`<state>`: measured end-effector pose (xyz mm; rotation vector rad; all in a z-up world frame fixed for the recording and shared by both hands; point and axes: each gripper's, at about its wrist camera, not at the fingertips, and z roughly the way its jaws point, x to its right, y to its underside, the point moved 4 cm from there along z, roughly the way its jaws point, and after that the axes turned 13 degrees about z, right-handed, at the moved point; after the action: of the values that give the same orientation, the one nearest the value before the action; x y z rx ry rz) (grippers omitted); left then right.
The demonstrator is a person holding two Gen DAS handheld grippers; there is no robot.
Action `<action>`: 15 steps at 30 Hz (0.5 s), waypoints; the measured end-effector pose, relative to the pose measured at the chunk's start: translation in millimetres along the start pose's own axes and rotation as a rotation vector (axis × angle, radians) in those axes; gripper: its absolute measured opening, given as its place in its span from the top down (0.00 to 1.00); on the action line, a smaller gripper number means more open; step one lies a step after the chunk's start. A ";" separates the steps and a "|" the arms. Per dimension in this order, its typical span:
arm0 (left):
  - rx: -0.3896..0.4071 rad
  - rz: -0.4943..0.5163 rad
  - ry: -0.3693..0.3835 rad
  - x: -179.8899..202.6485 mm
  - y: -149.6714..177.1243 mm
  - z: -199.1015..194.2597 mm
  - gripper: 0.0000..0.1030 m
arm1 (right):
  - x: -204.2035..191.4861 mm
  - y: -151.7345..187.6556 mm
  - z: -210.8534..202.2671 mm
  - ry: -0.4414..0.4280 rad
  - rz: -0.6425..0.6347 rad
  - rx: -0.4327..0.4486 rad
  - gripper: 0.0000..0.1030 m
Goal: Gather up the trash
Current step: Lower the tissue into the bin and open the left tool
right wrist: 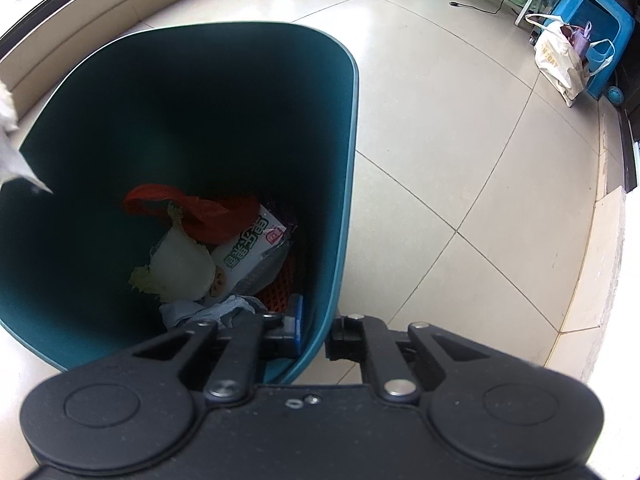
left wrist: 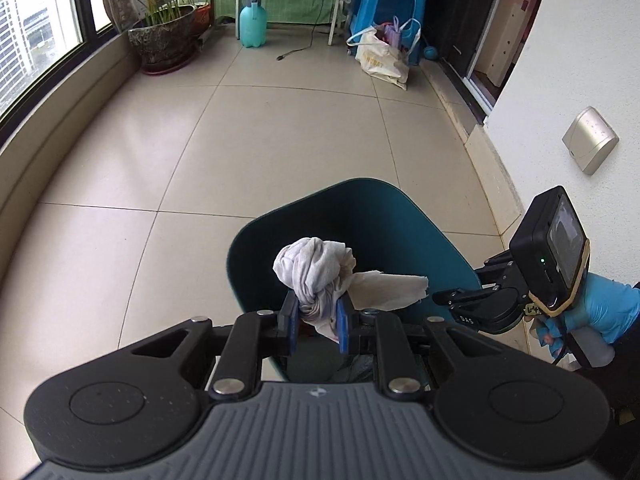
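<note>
Crumpled white tissue (left wrist: pixel 316 276) above teal bin (left wrist: pixel 400 216)

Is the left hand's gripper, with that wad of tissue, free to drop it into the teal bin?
Probably yes. The left gripper holds the crumpled tissue right above the teal bin, whose mouth is open. The right gripper only clamps the bin's rim at one side, leaving the opening clear.

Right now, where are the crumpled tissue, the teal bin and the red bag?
crumpled tissue (left wrist: pixel 316 276), left wrist view, its bunched upper wad.
teal bin (right wrist: pixel 352 128), right wrist view, its right rim.
red bag (right wrist: pixel 208 216), right wrist view, its middle fold.
</note>
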<state>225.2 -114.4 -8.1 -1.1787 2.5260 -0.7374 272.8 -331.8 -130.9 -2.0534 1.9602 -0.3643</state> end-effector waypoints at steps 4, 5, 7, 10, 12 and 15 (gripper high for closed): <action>-0.094 0.036 -0.003 27.7 0.2 57.5 0.83 | 0.5 -1.2 -1.0 0.000 -0.004 0.001 0.91; -0.117 0.038 0.000 32.0 2.0 68.0 0.83 | 1.7 -0.9 -1.1 -0.002 -0.003 0.001 0.91; -0.153 0.044 -0.003 37.7 7.5 86.4 0.83 | 1.6 -0.7 -1.0 -0.004 -0.002 0.001 0.91; -0.197 0.053 -0.010 41.6 16.1 108.8 0.83 | 2.3 -0.3 -1.9 -0.006 -0.004 0.003 0.91; -0.219 0.056 -0.010 43.9 20.8 120.3 0.83 | 2.8 -0.2 -2.0 -0.006 -0.006 0.003 0.90; -0.244 0.056 -0.008 45.1 27.7 133.4 0.83 | 2.0 -0.2 -3.2 -0.005 -0.007 0.003 0.90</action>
<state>236.0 -178.9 -135.8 -1.1744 2.6883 -0.4182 271.9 -333.8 -127.8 -2.0579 1.9481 -0.3630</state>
